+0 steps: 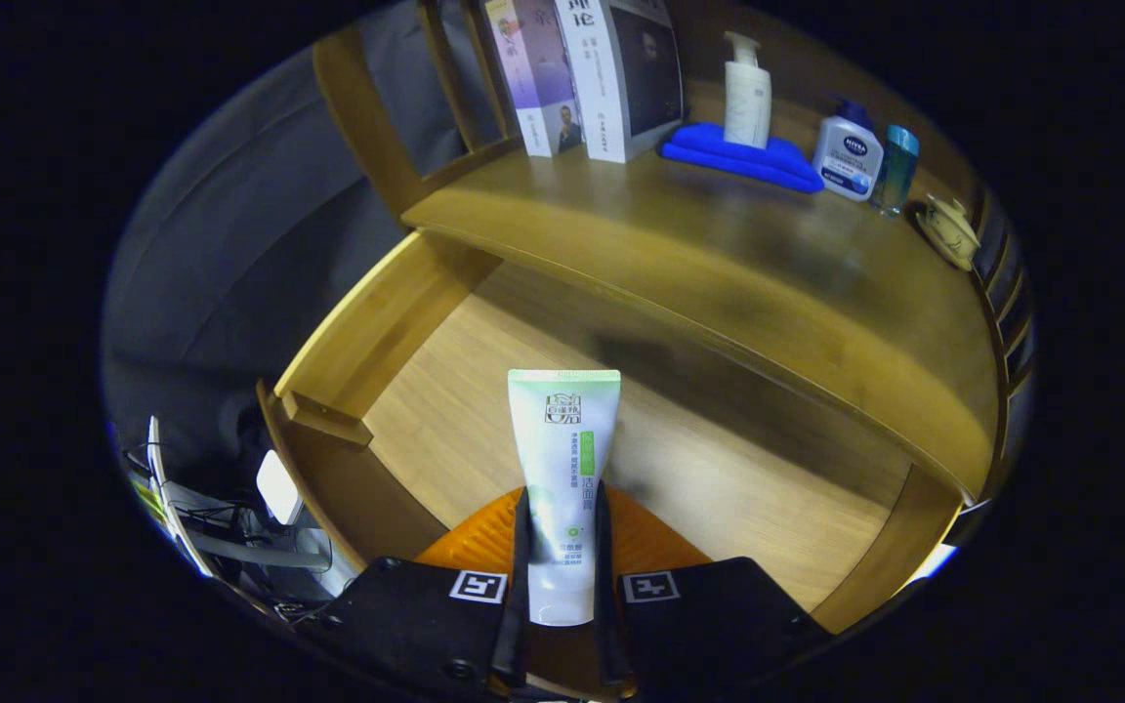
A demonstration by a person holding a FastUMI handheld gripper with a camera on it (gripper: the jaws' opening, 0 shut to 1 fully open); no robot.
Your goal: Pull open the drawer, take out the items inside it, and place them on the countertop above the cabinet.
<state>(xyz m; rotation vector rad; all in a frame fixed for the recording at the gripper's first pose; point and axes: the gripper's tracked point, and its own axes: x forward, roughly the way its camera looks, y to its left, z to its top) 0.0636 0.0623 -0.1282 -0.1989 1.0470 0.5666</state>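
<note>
- The wooden countertop (719,264) is the biggest thing. It runs across the upper right of the frame, above the open drawer (484,391).
- The drawer is pulled out. Its pale wood floor fills the middle of the frame, and no other items can be seen on it.
- At the back of the countertop stand some books (587,73), a folded blue cloth (738,154), a white pump bottle (748,98) and two small bottles (865,156).
- The gripper (562,586) sits at the bottom middle. Its two fingers are clamped on the tube (562,469), one on each side.
- The tube is white fading to pale green, with a green stripe and small print. Its flat sealed end is away from the gripper.
- The tube's long side points straight ahead along the fingers, over the drawer. The countertop lies ahead and higher up, so I think the tube must go up and forward to a bare spot in front of the cloth.
</note>
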